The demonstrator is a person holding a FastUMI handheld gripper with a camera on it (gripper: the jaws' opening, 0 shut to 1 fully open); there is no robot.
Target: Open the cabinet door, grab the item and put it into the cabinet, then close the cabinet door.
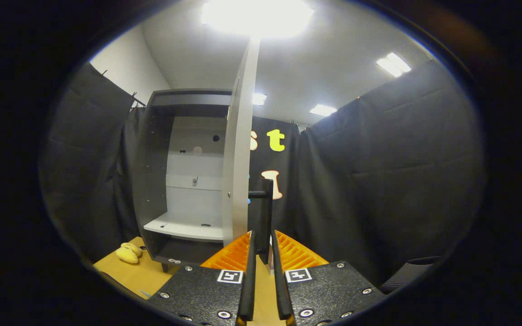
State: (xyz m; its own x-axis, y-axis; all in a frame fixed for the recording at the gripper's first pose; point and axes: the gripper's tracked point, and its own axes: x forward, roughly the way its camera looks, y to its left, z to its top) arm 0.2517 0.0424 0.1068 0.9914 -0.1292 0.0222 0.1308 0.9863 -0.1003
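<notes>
In the gripper view, the gripper [261, 246] sits at the bottom centre of the frame with its two fingers drawn narrow around the black door handle [266, 217], a vertical bar that runs down into the slim gap between them; whether both fingers actually press on the bar cannot be told. The handle is fixed to the cabinet door [239, 149], which stands open and edge-on, rising from just ahead of the fingers up toward the bright ceiling light [256, 16] at the top centre. Left of the door, in the middle left of the frame, the grey cabinet [152, 176] shows its pale interior and a white shelf [184, 226] low inside. The cabinet stands on a wooden tabletop [138, 274] in the lower left. On that tabletop, left of the cabinet's base and well apart from the fingers, lies a small yellow soft item [128, 252].
</notes>
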